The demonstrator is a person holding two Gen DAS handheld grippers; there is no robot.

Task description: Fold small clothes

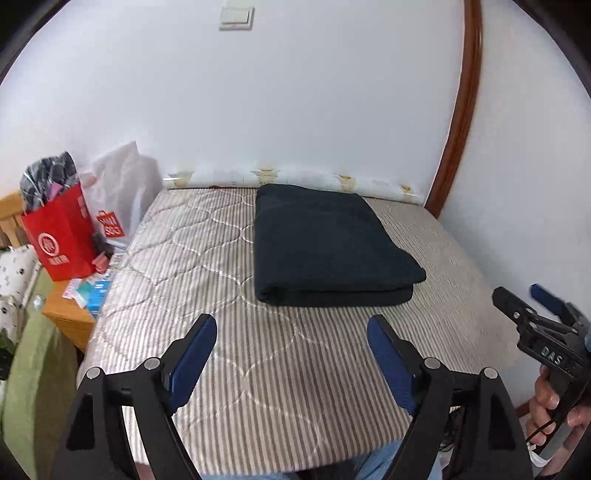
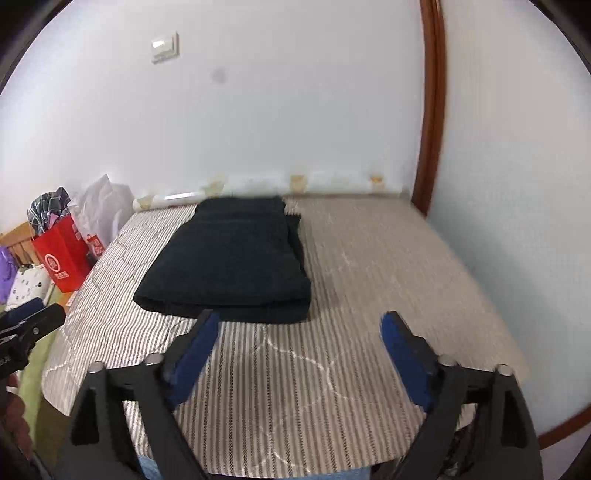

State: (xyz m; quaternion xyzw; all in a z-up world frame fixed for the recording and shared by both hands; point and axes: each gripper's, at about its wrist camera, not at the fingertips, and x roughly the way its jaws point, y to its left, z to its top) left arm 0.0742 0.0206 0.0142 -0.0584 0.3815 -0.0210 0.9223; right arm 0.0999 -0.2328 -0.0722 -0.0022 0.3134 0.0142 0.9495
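The folded dark garment [image 1: 332, 243] sat flat on the striped mattress [image 1: 207, 258] near the wall. Both the left gripper [image 1: 291, 336] and right gripper [image 2: 301, 328] hung above the mattress, jaws spread wide, nothing between them.

You're in a home bedroom: a bed with a striped quilted mattress [image 1: 258, 369] against a white wall, a light switch [image 1: 236, 17] at 12 o'clock, a red shopping bag [image 1: 62, 240] on a wooden nightstand [image 1: 70, 317] at 9 o'clock.
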